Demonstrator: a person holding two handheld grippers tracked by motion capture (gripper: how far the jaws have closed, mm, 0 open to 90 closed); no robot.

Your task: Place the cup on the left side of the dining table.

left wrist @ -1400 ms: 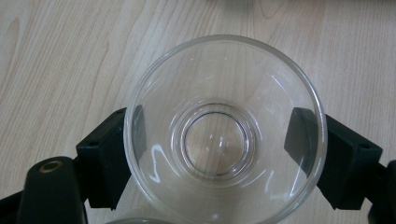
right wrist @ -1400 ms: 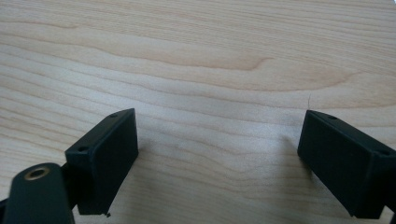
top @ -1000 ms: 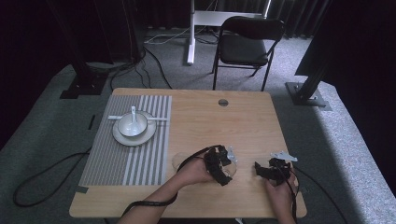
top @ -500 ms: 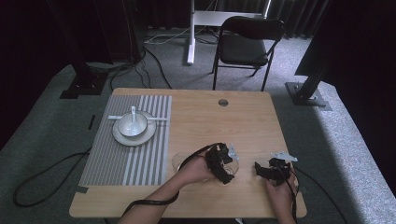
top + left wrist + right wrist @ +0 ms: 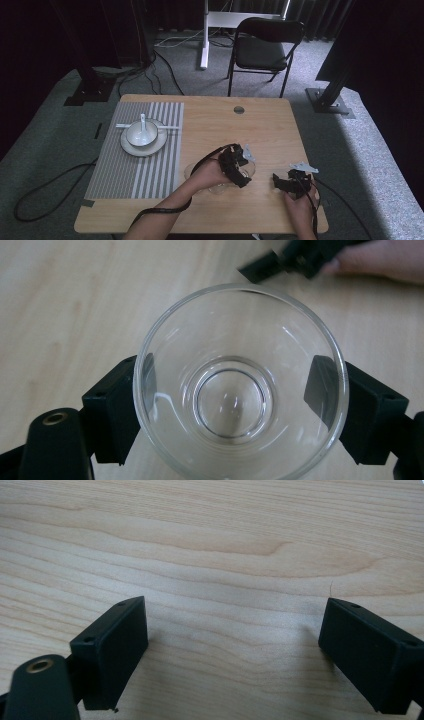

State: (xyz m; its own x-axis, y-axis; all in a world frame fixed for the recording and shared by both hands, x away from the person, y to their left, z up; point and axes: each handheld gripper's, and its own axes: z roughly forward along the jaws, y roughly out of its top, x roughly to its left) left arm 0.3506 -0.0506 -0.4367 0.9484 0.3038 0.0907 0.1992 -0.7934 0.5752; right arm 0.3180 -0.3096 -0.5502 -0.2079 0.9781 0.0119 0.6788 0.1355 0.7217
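Nearest to me, my right gripper (image 5: pixel 291 183) rests low over the front right part of the wooden table (image 5: pixel 260 130), its jaws spread wide with bare wood between them. Just to its left, my left gripper (image 5: pixel 235 165) is pinching a clear glass bowl (image 5: pixel 240 385): in the left gripper view both black pads press against the outside of its wall, one on each side, and I look straight down into its round base. In the high view the bowl (image 5: pixel 220 176) sits under that gripper near the table's front middle; I cannot tell whether it touches the wood. Farther off on the left lies a grey striped placemat (image 5: pixel 135 165), and at its far end a white plate (image 5: pixel 131 146) carries a white bowl (image 5: pixel 141 134) with a white spoon (image 5: pixel 143 120) in it. Beyond the table stands a black folding chair (image 5: pixel 265 47).
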